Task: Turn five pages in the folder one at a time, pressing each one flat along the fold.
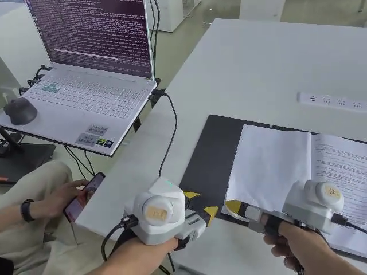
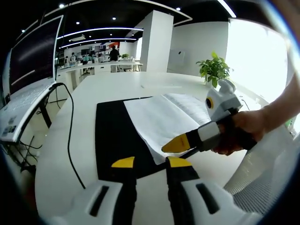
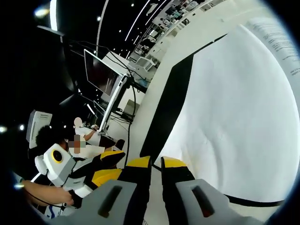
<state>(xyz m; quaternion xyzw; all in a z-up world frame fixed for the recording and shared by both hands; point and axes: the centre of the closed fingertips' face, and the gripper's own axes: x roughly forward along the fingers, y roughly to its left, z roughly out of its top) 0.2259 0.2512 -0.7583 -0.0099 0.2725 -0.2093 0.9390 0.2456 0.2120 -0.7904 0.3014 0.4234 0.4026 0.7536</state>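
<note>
— Nearest first: how do the claws stand?
— The left claw (image 1: 202, 204) is spread, its yellow tips apart over the near left corner of the black folder (image 1: 209, 154). The right claw (image 1: 231, 205) is just to its right, with its tips pressed together at the near left corner of the blank page (image 1: 269, 166). I cannot tell whether paper is caught between them.
— And the folder itself?
— It lies open on the white surface (image 1: 258, 63), towards the right. The blank page lies left of the fold, with bare black cover showing to its left. A printed page (image 1: 344, 166) lies right of the fold.
— Anything off to the left?
— Near, past the surface's edge, another person's hand (image 1: 63, 195) holds a phone (image 1: 85, 196), and there is a watch (image 1: 27, 210) on the wrist. Farther on is an open laptop (image 1: 92, 69) with a lit screen and a mouse (image 1: 20, 110) at its left edge. A black cable (image 1: 171, 129) runs from the laptop's right side across the surface toward the near edge.
— And far right?
— A white power strip (image 1: 332, 102) lies beyond the folder, well apart from it.
</note>
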